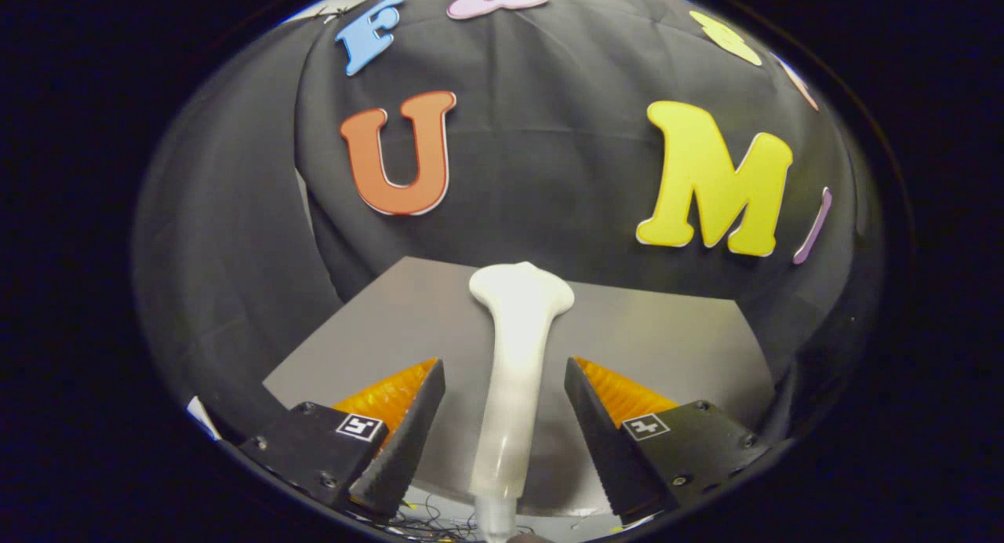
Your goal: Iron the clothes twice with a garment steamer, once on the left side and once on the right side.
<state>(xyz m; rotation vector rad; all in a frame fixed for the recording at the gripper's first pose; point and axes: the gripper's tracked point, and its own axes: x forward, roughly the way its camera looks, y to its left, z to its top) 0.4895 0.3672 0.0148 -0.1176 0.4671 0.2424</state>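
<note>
A white garment steamer (514, 355) lies lengthwise on the grey table (674, 347), its wide flat head pointing away toward the black cloth wall and its slim handle running back toward me. My gripper (504, 364) is open, one finger on each side of the handle. A gap of table shows between each finger and the handle, so neither pad touches it. The head lies just beyond the fingertips. The handle's near end narrows into a pale hose (496, 523) below the fingers.
The black cloth wall stands close behind the table's far edge. Thin dark wires (439, 519) lie at the table's near edge below my fingers. A small white corner (202, 417) pokes out beside the left finger's base.
</note>
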